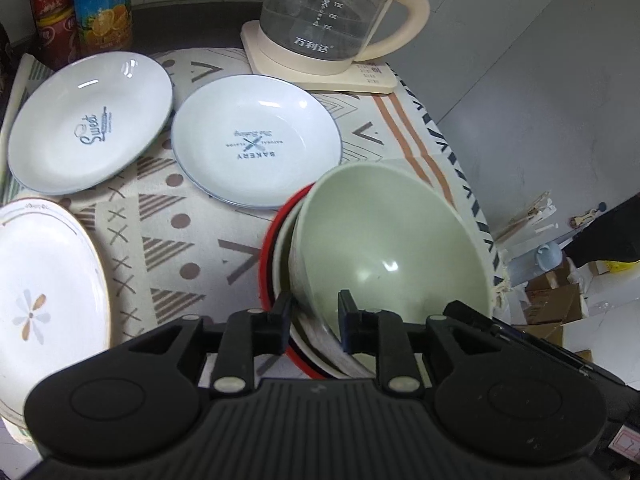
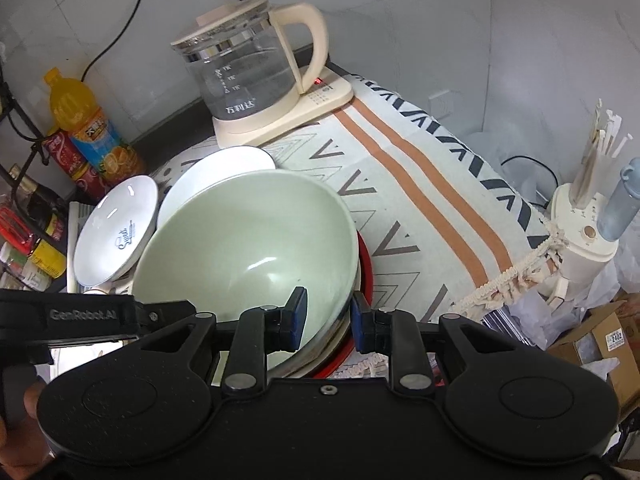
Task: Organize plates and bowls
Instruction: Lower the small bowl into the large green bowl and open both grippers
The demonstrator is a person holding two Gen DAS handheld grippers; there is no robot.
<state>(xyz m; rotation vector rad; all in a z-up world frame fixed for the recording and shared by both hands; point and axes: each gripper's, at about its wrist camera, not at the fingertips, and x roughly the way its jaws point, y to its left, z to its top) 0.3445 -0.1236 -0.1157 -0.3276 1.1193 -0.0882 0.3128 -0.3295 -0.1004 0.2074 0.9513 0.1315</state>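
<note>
A pale green bowl (image 1: 384, 248) sits nested in a stack with a whitish bowl (image 1: 285, 256) and a red bowl (image 1: 266, 256) beneath it. My left gripper (image 1: 314, 312) straddles the stack's near-left rims, its jaws closed on them. My right gripper (image 2: 329, 314) straddles the green bowl's (image 2: 248, 248) right rim, jaws closed on the stacked rims, red bowl (image 2: 366, 264) outside. A "Bakery" plate (image 1: 256, 140), a "Sweet" plate (image 1: 90, 124) and a flower plate (image 1: 44, 304) lie on the patterned cloth (image 1: 160, 248).
A glass kettle (image 1: 332, 12) on its cream base stands at the back. Drink bottles (image 1: 100, 4) stand back left. The cloth's right edge (image 2: 516, 268) drops off beside a cream utensil holder (image 2: 580, 232) and cardboard boxes (image 2: 608, 340). The left gripper's body (image 2: 72, 316) shows at left.
</note>
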